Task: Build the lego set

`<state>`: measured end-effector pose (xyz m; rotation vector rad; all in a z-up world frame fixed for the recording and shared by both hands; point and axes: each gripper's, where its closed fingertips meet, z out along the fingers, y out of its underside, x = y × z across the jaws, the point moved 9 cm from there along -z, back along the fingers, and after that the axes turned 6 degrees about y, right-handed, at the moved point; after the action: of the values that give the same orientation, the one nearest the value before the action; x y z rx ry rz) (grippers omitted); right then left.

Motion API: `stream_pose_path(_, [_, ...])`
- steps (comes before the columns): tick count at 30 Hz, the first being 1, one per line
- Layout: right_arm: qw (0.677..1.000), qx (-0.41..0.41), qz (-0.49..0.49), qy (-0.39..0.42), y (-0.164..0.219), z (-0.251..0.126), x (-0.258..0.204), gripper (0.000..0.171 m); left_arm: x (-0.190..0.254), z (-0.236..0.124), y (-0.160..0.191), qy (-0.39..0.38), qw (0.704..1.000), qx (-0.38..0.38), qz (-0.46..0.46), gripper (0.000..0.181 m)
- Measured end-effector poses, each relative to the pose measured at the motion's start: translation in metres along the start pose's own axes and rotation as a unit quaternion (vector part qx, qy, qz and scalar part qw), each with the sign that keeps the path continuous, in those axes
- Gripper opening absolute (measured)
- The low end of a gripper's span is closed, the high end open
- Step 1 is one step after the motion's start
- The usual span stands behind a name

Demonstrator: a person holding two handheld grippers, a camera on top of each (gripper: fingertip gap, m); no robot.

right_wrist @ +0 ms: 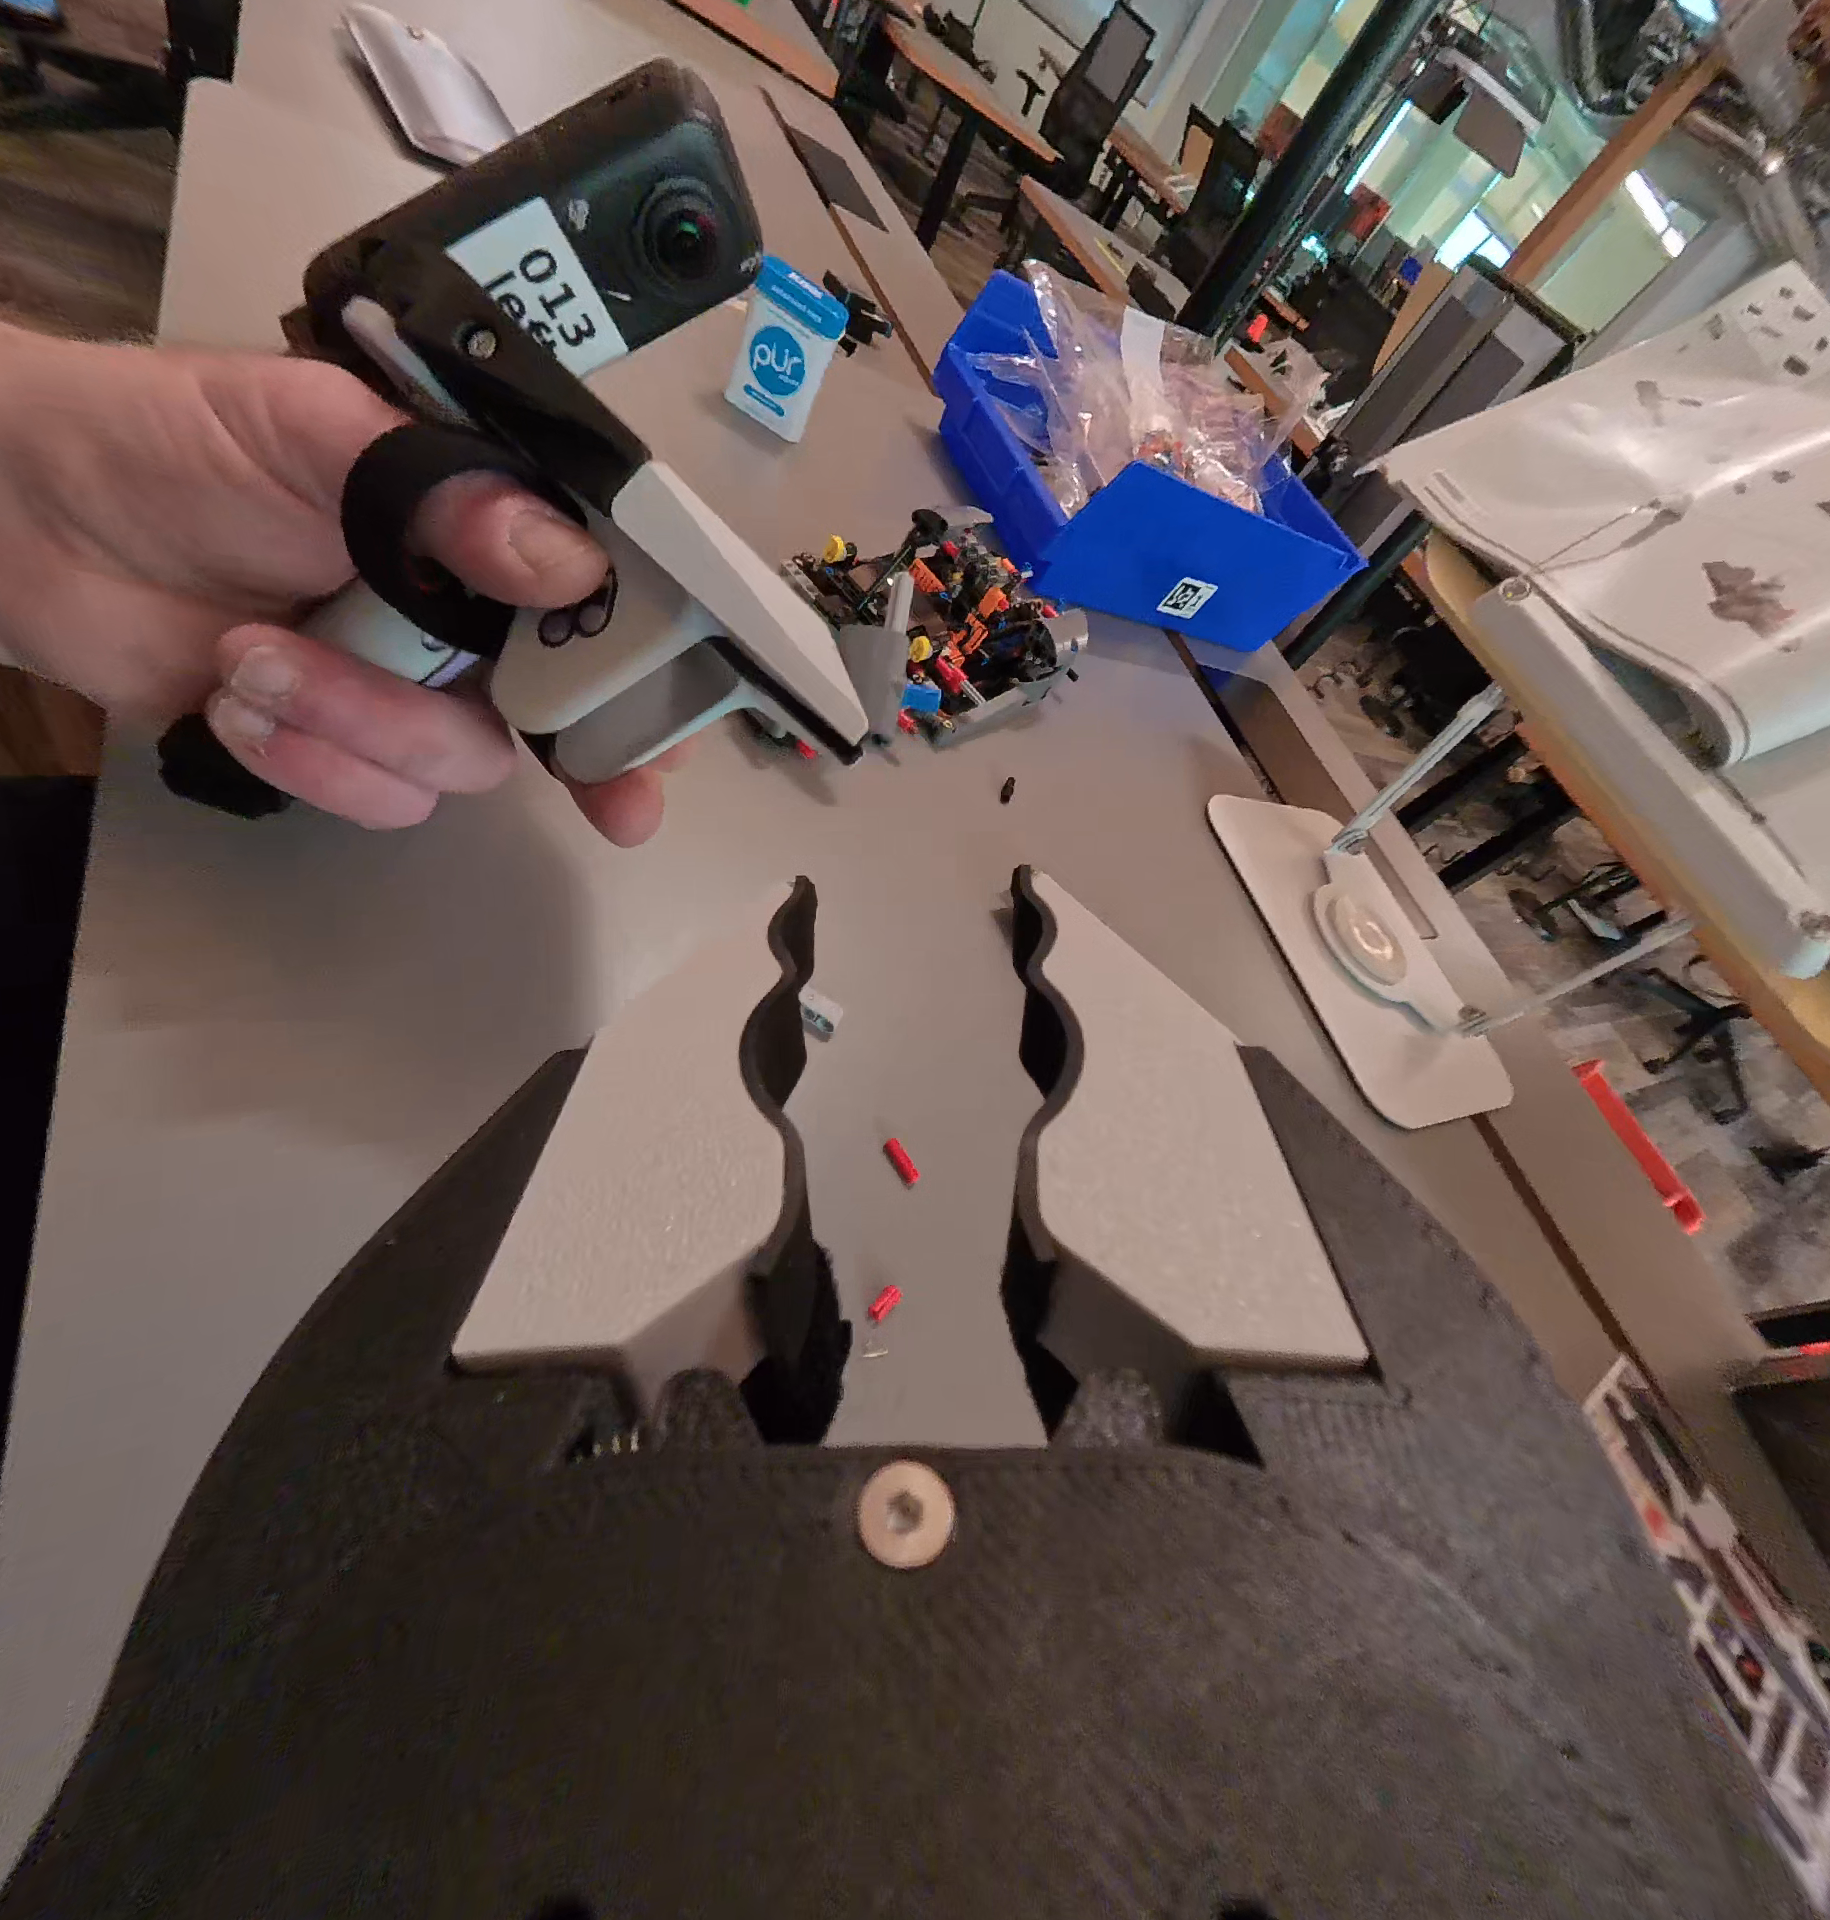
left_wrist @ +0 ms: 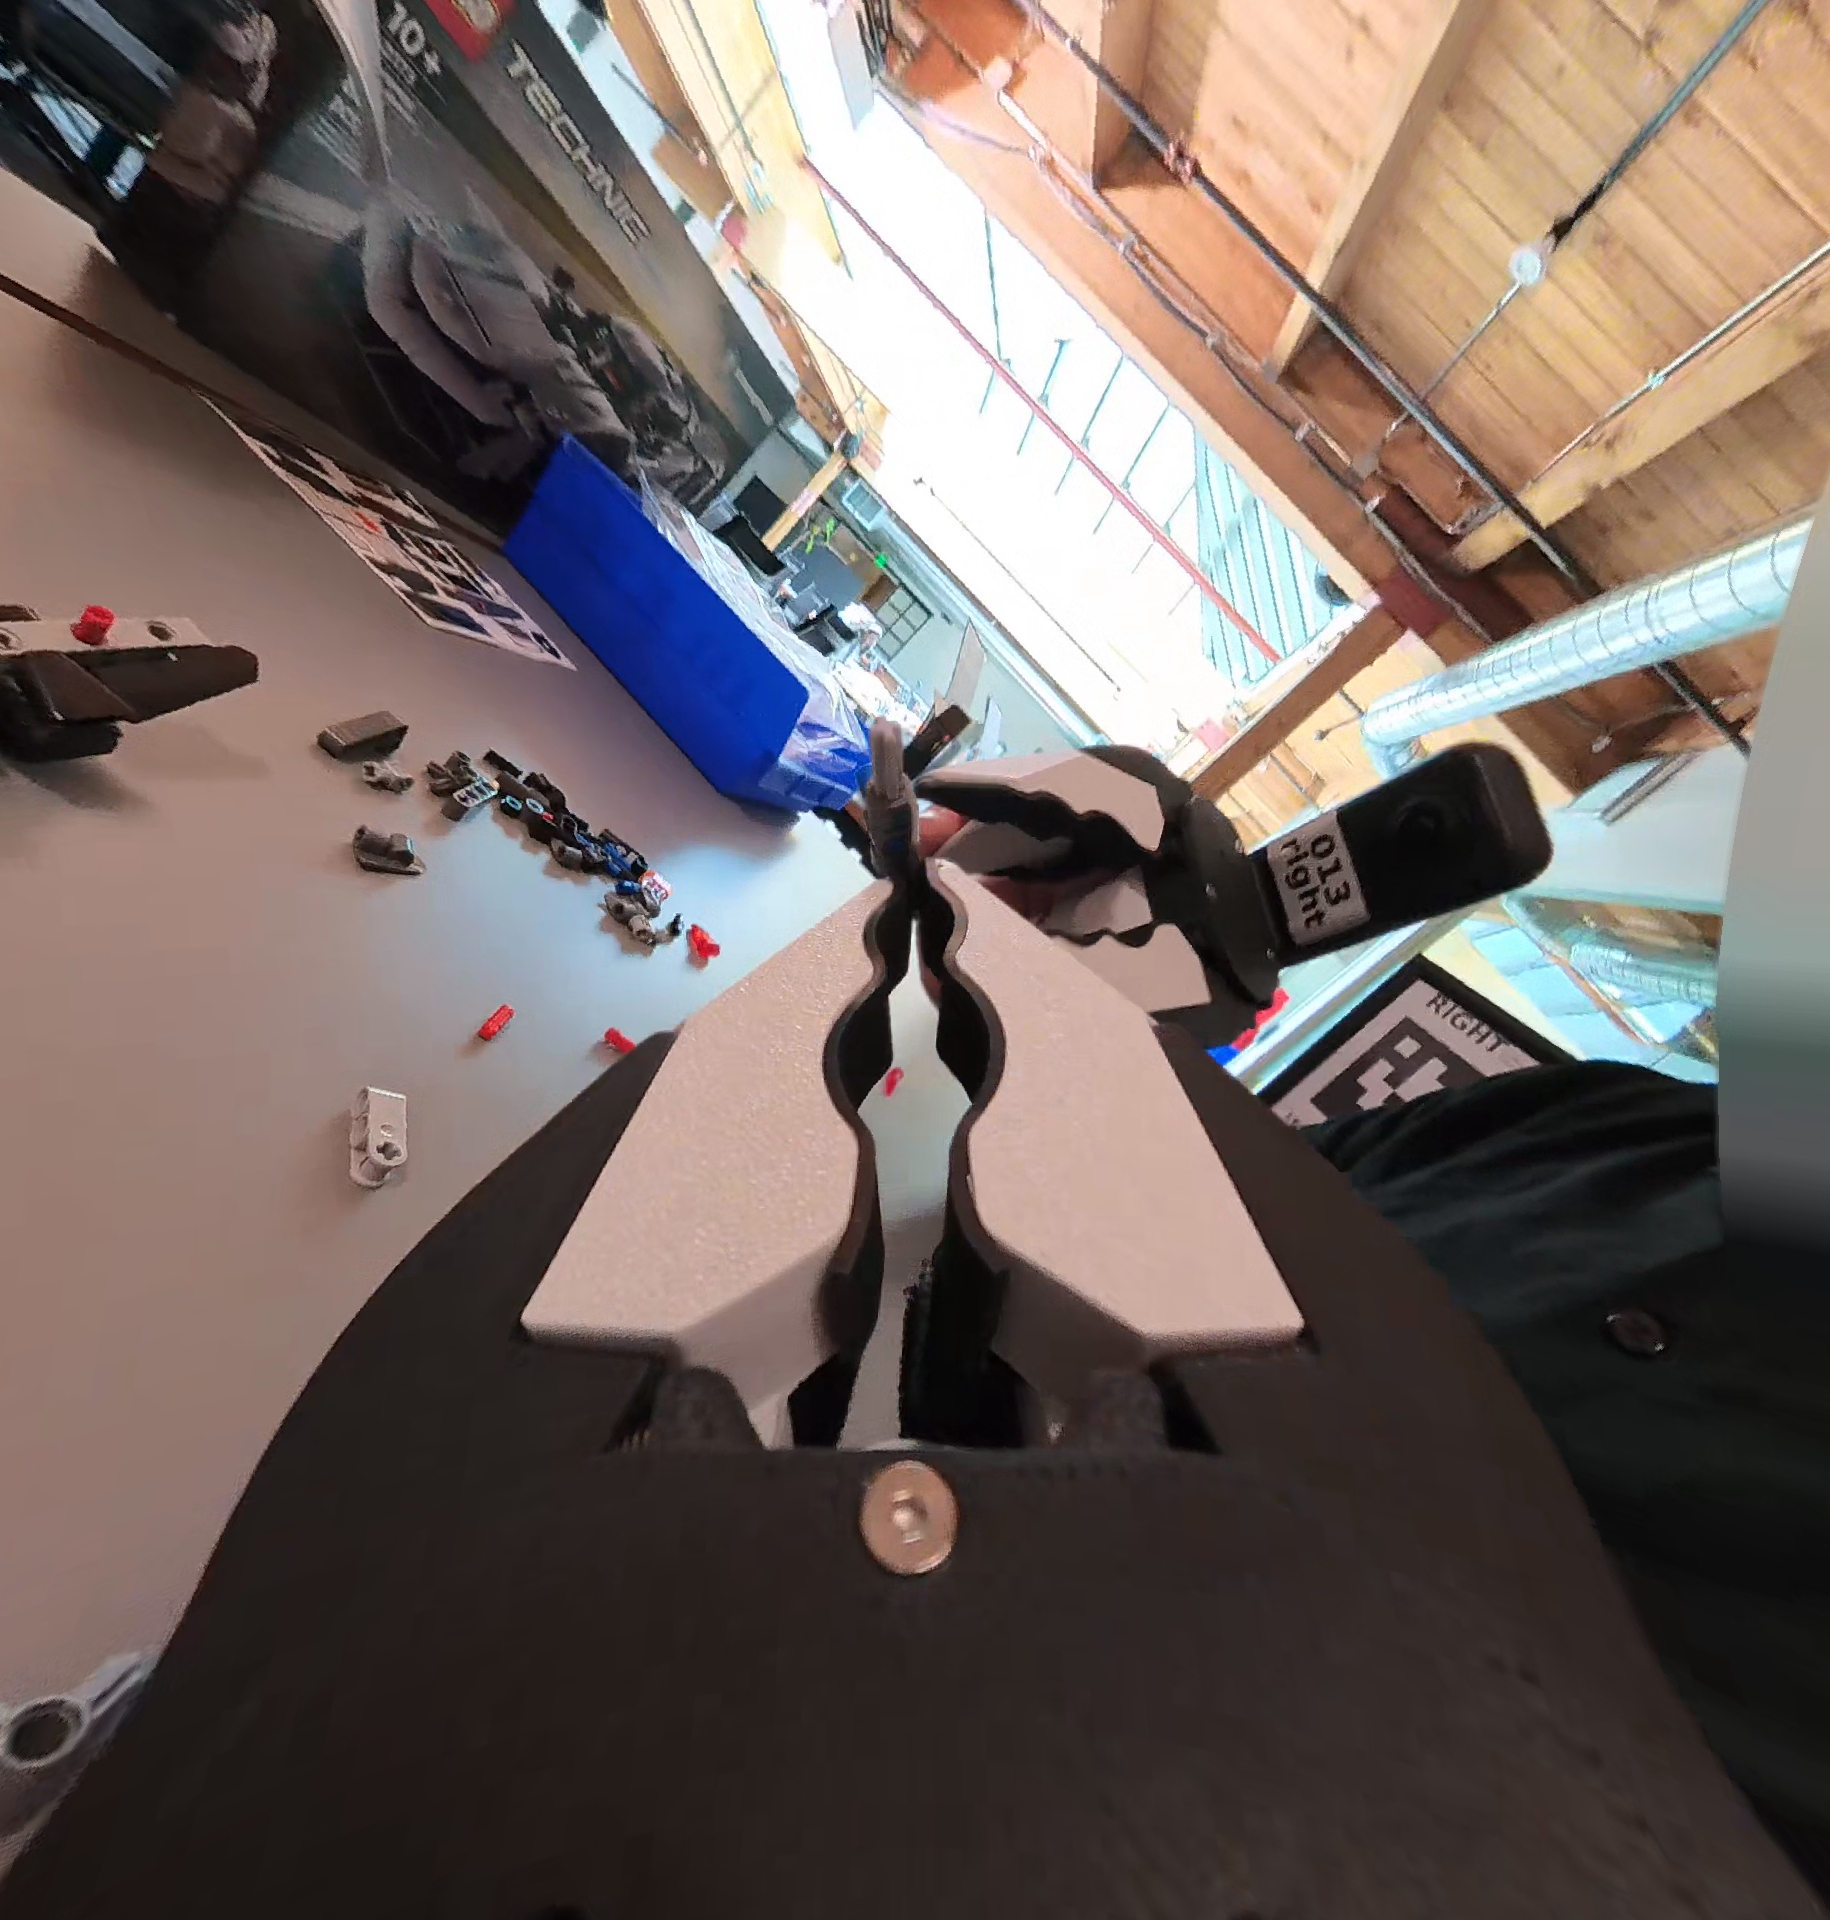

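Above the pale grey table (right_wrist: pixel 391 987), gripping a small grey plastic lego piece with a blue pin (left_wrist: pixel 887 800) between the closed tips of the left gripper (left_wrist: pixel 916 888), held up off the surface and just beside the right gripper (right_wrist: pixel 911 894). Holding the right gripper's jaws spread wide and empty over two loose red plastic pins (right_wrist: pixel 898 1161). Judging the grey piece to be light, stiff and smooth, so likely to twist or slip if pinched at its thin end; taking it across its broader flat faces, close to the blue pin, looks safest. Showing, in the right wrist view only, the partly built multicoloured lego chassis (right_wrist: pixel 952 634) resting on the table next to the blue plastic bin (right_wrist: pixel 1150 540) stuffed with clear bags, plus the hand (right_wrist: pixel 215 582) wrapped around the left gripper. Showing, in the left wrist view only, a scatter of small dark and grey loose pieces (left_wrist: pixel 547 821), a dark sub-assembly with a red peg (left_wrist: pixel 80 675) well apart from them, and the dark printed set box (left_wrist: pixel 391 239) standing behind.
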<state>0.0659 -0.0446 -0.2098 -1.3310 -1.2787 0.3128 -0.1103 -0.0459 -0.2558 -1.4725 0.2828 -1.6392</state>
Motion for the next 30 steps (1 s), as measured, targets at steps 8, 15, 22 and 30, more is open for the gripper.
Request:
stream_pose_path(8, [0.996,-0.011,-0.085,0.019,-0.011,0.016,-0.022,0.032,0.004,0.001,0.003,0.012,1.0,0.012,-0.011,0.0])
stream_pose_path(15, [0.992,0.019,0.08,-0.094,-0.011,0.006,0.002,0.027,0.01,0.005,0.018,-0.032,0.991,-0.107,0.079,0.0])
stream_pose_path(22, [0.962,0.014,0.182,-0.202,-0.003,0.009,0.014,0.014,0.021,0.018,0.032,-0.022,0.977,-0.16,0.141,0.0])
stream_pose_path(30, [0.943,0.023,0.222,-0.248,0.005,0.012,0.013,0.005,0.02,0.016,0.031,-0.006,0.979,-0.157,0.134,0.0])
